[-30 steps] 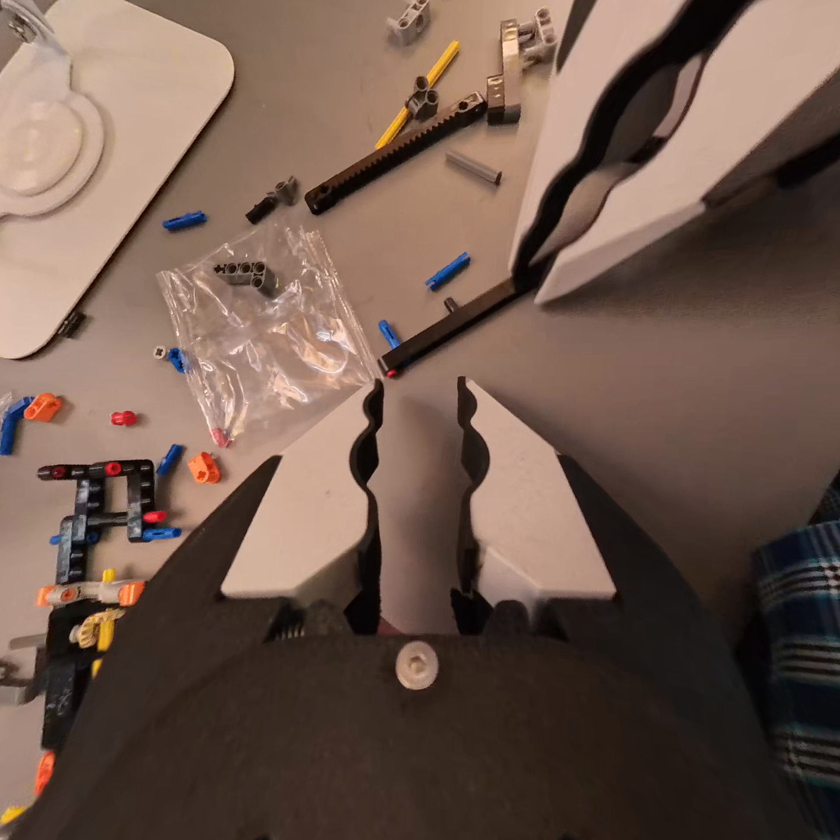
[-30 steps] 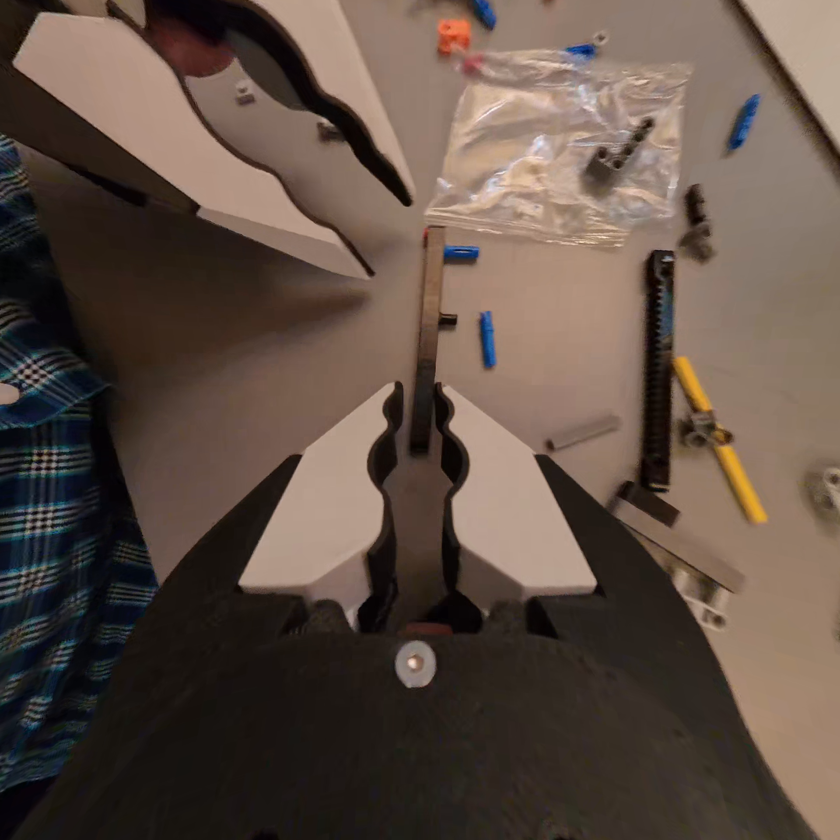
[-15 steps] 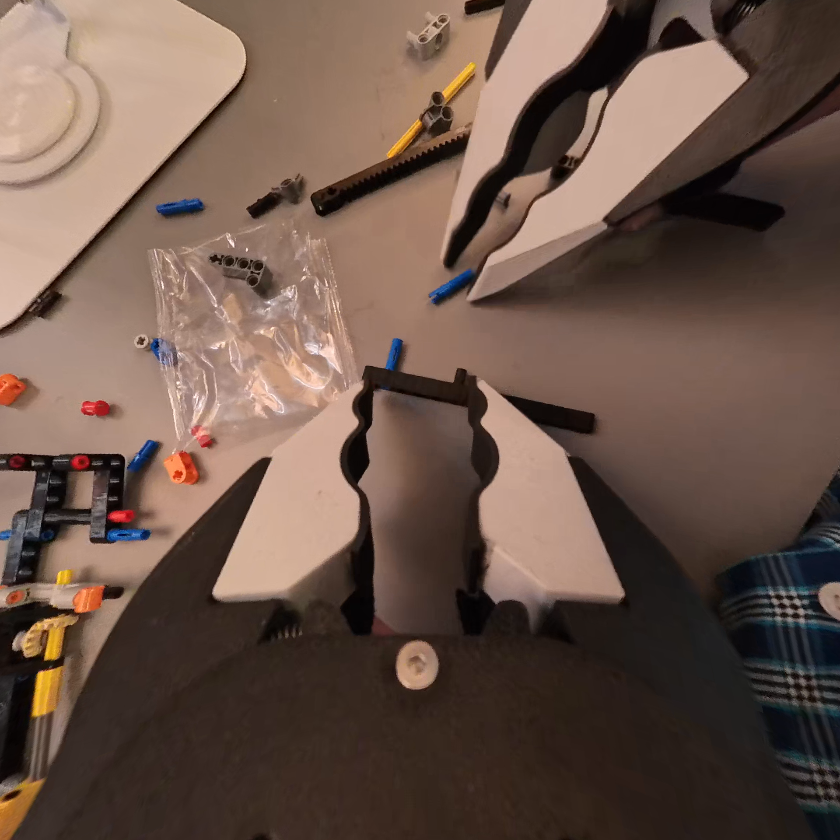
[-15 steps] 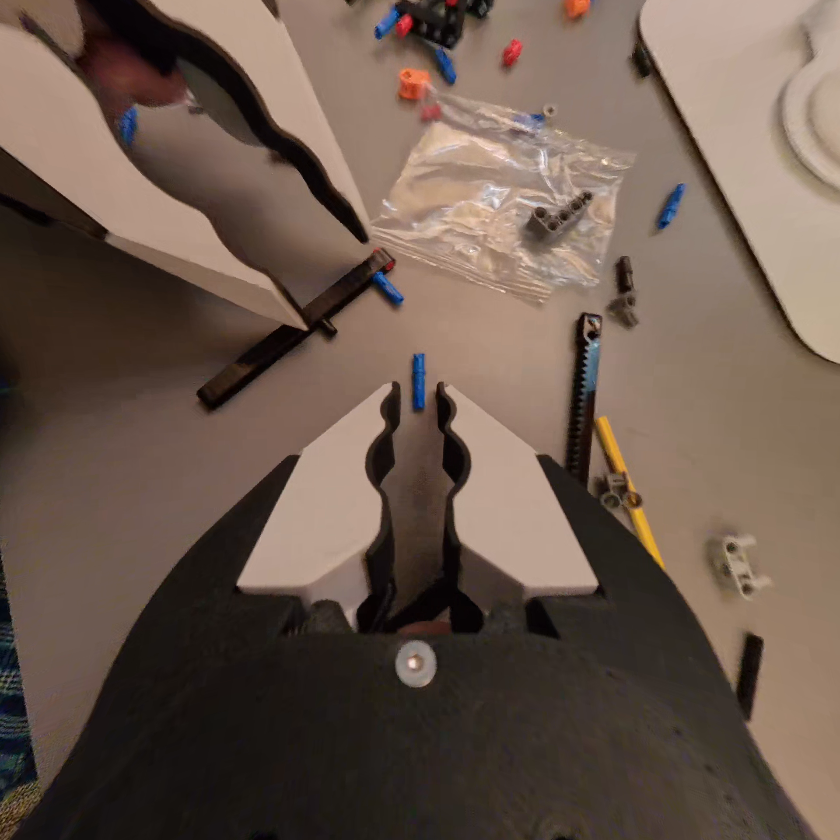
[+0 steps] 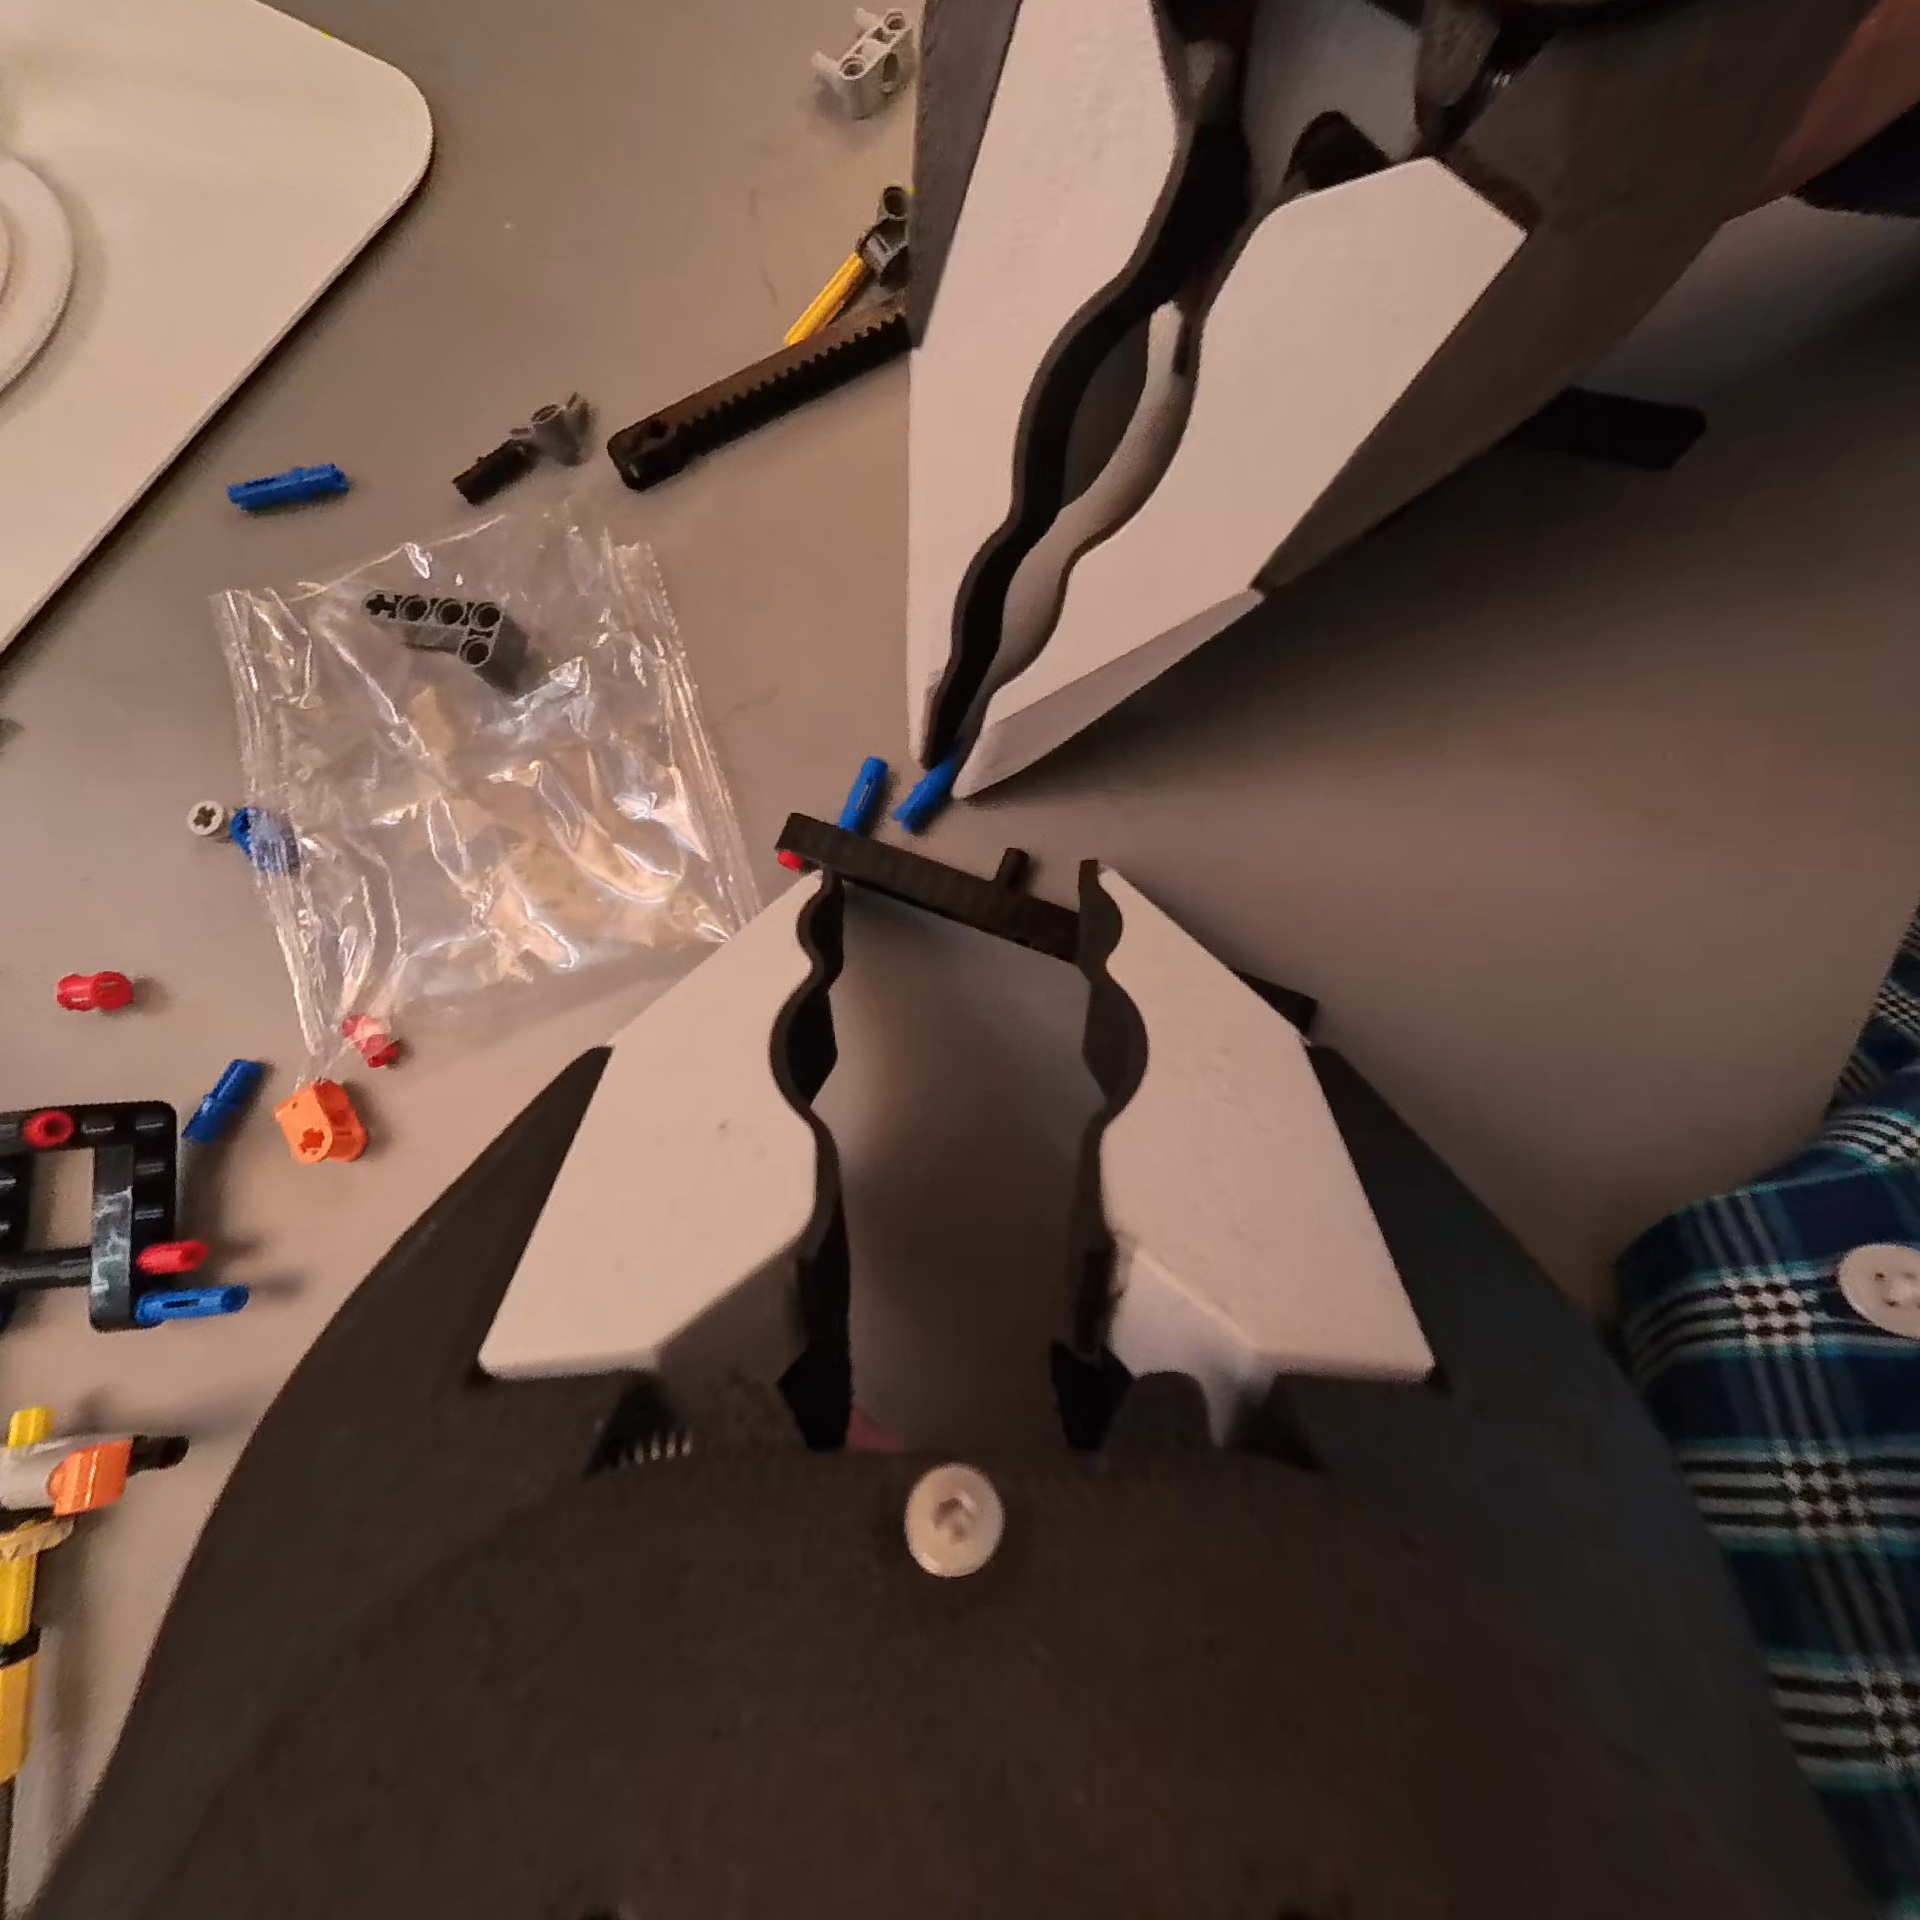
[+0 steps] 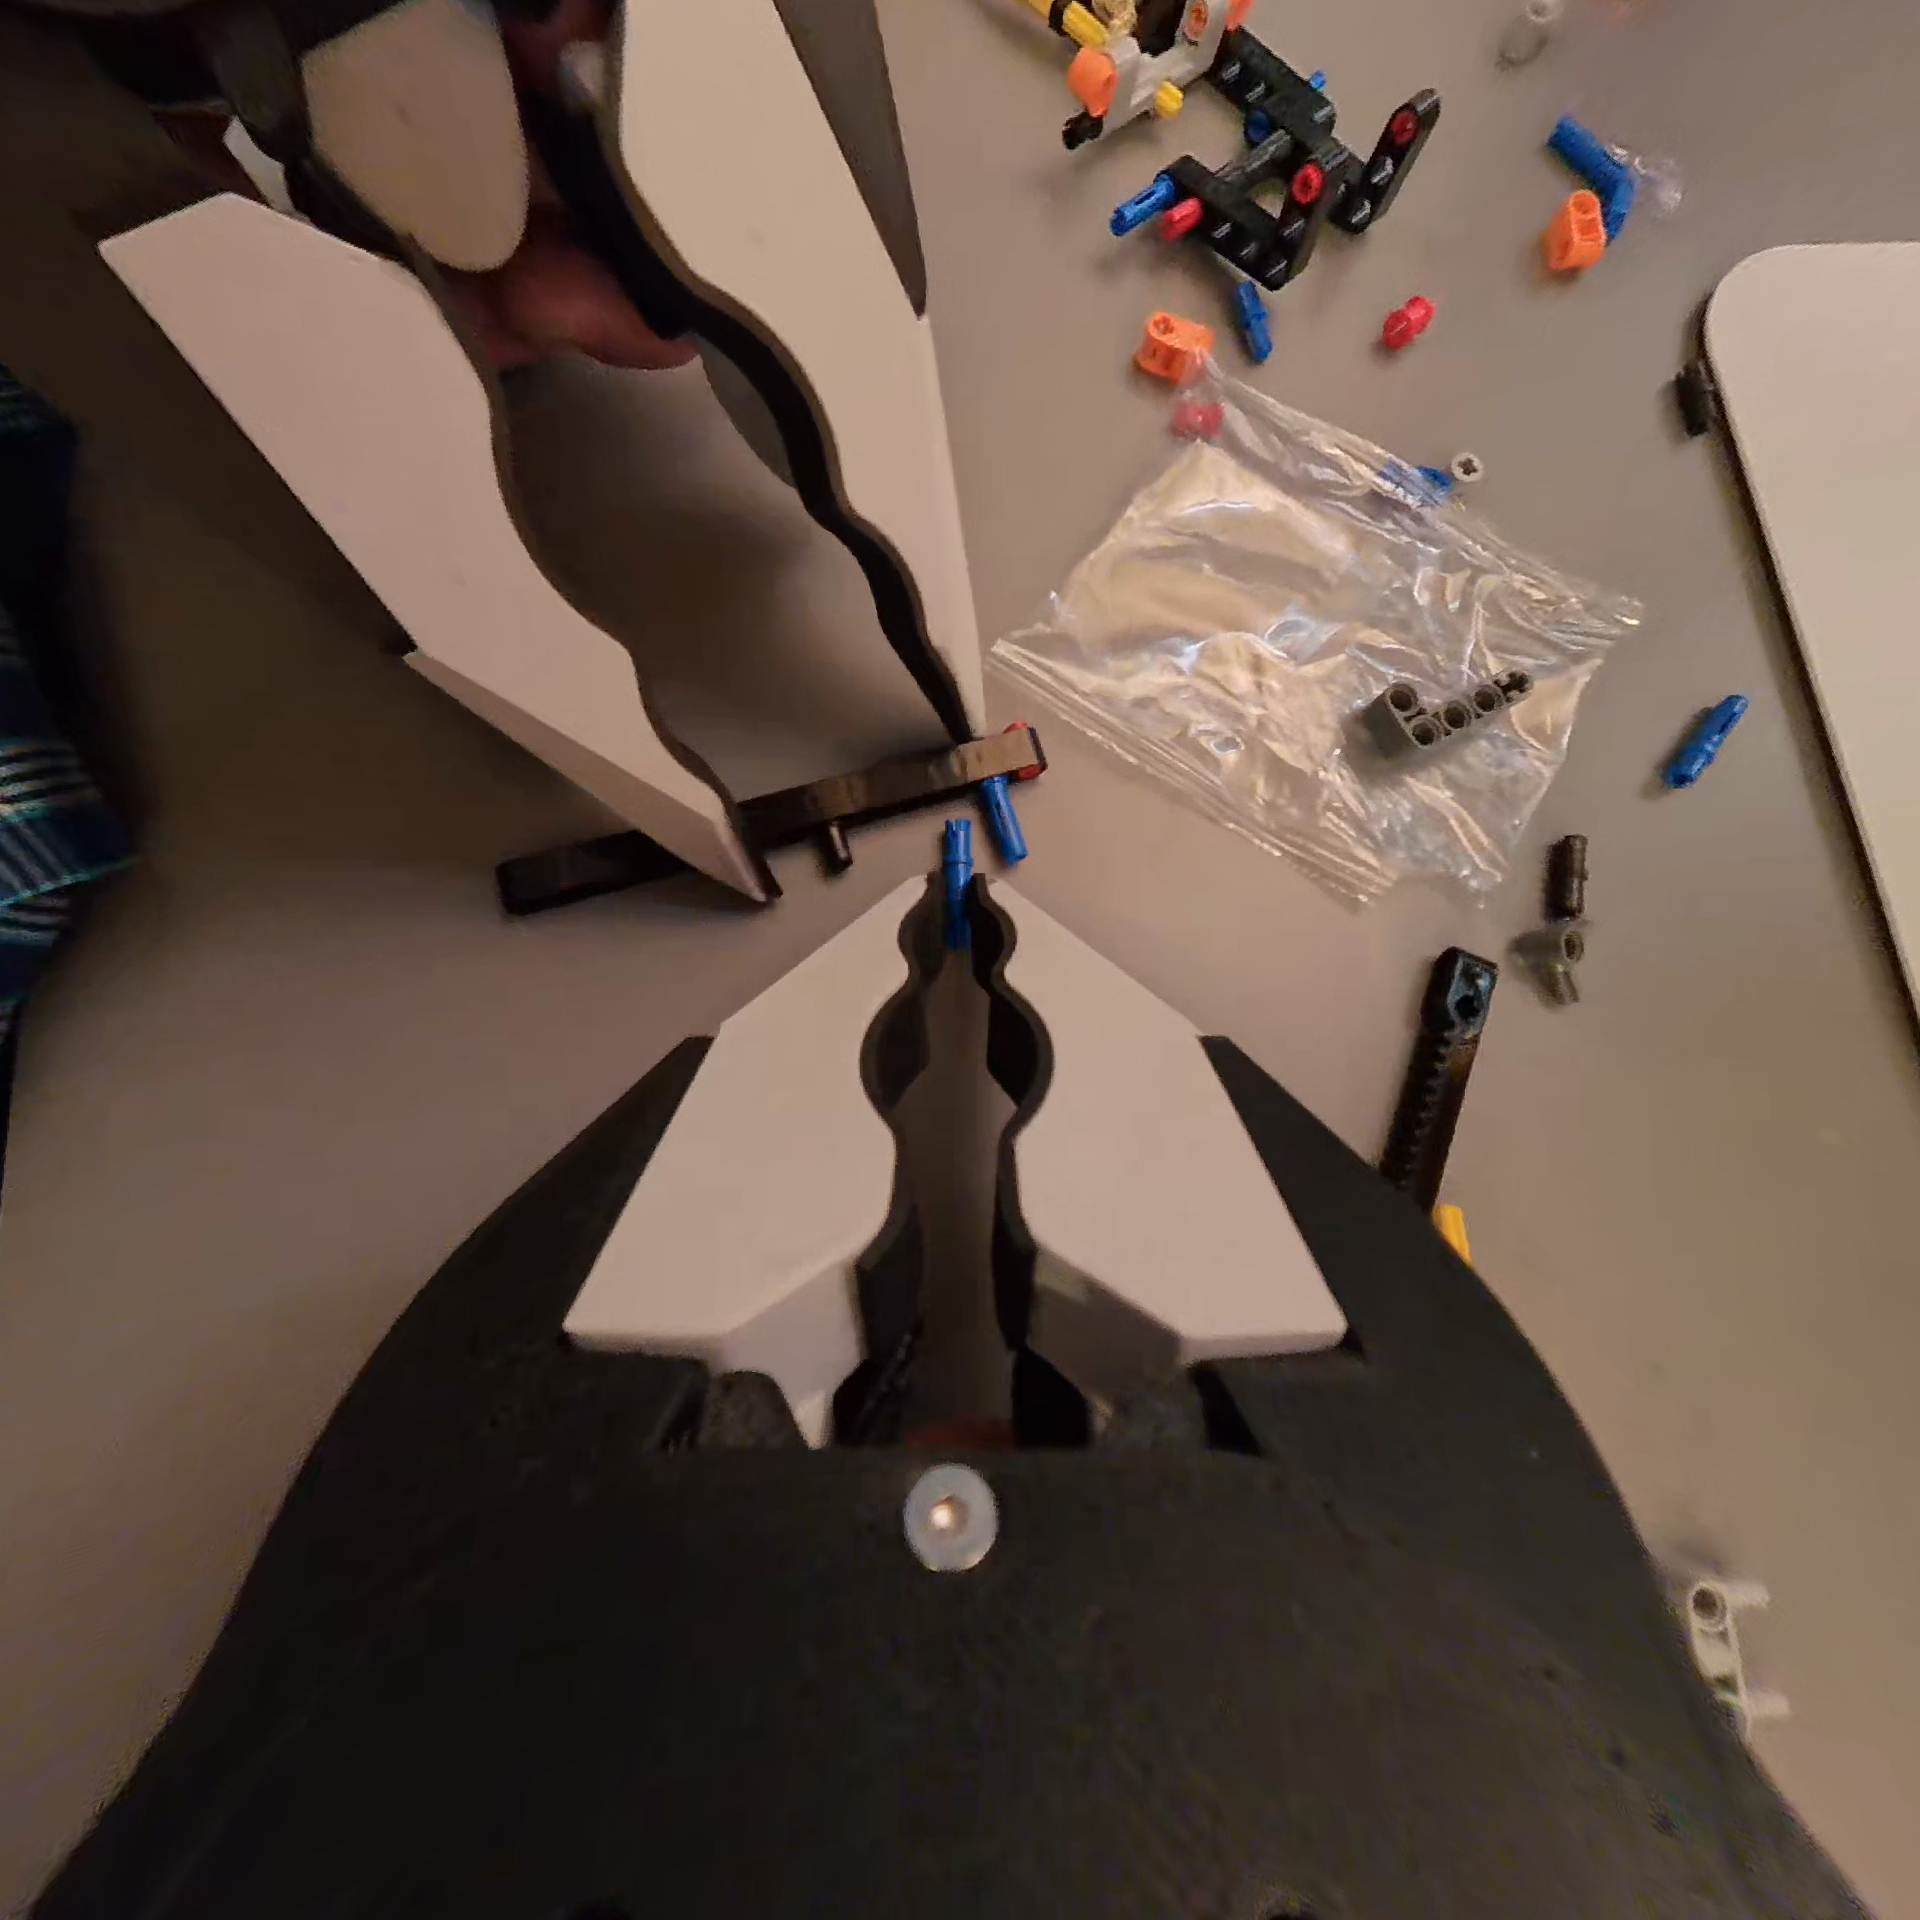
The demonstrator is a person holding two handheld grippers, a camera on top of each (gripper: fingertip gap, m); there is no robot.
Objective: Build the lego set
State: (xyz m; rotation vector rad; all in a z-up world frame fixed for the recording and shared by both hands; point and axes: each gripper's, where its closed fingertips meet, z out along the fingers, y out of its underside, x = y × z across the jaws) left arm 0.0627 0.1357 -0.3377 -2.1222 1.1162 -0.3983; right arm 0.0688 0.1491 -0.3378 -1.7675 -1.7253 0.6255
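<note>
A long black beam [image 5: 935, 883] lies on the grey table with a red pin at its left end and a blue pin [image 5: 862, 792] at that end. My left gripper [image 5: 956, 881] is open, its two tips spread along the beam and resting at it. It also shows in the right wrist view [image 6: 862, 805], over the beam [image 6: 883, 781]. My right gripper [image 6: 949, 894] is shut on a second blue pin [image 6: 956, 883], held tip-out just short of the beam's end. In the left wrist view the right gripper [image 5: 940, 753] comes down from above with that pin [image 5: 928, 795].
A clear plastic bag [image 5: 468, 790] with a grey piece lies left of the beam. A black gear rack [image 5: 758, 405], a yellow axle, loose blue, red and orange pieces and a part-built black assembly [image 6: 1278, 187] lie around. A pale board [image 5: 156, 260] is far left, a plaid sleeve [image 5: 1787, 1455] right. My two grippers' fingertips are within a few centimetres of each other.
My right gripper let go of the black beam, moved to a loose blue pin and closed on it. My left gripper opened wider and came onto the beam, which turned crosswise.
</note>
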